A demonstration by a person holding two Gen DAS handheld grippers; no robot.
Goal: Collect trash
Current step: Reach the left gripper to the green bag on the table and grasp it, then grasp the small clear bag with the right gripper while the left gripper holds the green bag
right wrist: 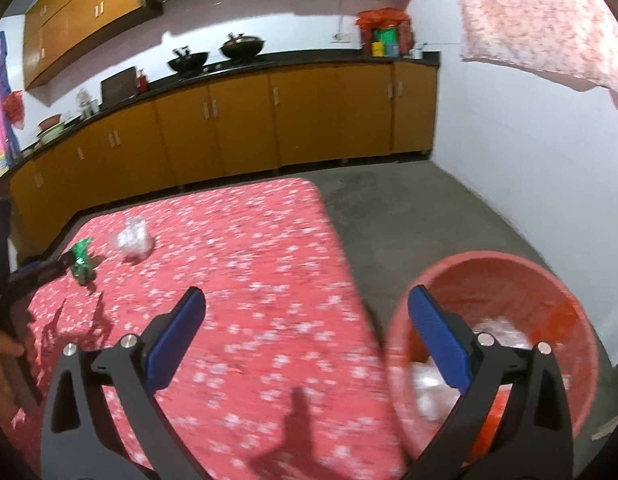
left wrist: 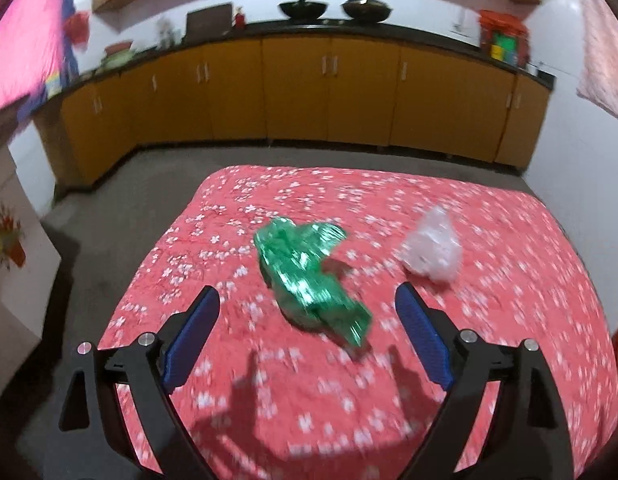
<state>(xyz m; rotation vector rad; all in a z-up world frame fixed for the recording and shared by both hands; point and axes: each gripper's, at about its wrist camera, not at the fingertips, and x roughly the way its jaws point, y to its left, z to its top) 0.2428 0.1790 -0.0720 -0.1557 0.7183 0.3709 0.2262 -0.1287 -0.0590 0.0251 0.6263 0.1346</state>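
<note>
My left tongs point(left wrist: 307, 314) are spread wide and grip nothing, with the crumpled green wrapper point(left wrist: 309, 276) lying on the red flowered worktop point(left wrist: 509, 280) between their blue tips. A clear plastic wad point(left wrist: 431, 246) lies near the wrapper, on its right. My right tongs point(right wrist: 307, 314) are spread too, empty, one finger over the red basin point(right wrist: 549, 280) beside the worktop's edge, pale trash inside.

- green foil wrapper point(left wrist: 309, 276), crumpled, shiny, lying mid-frame on tablecloth
- clear plastic wad point(left wrist: 433, 246), crumpled, right of it, apart
- red bin point(right wrist: 549, 280), lower right, open top, pale plastic scraps point(right wrist: 497, 330) inside
</note>
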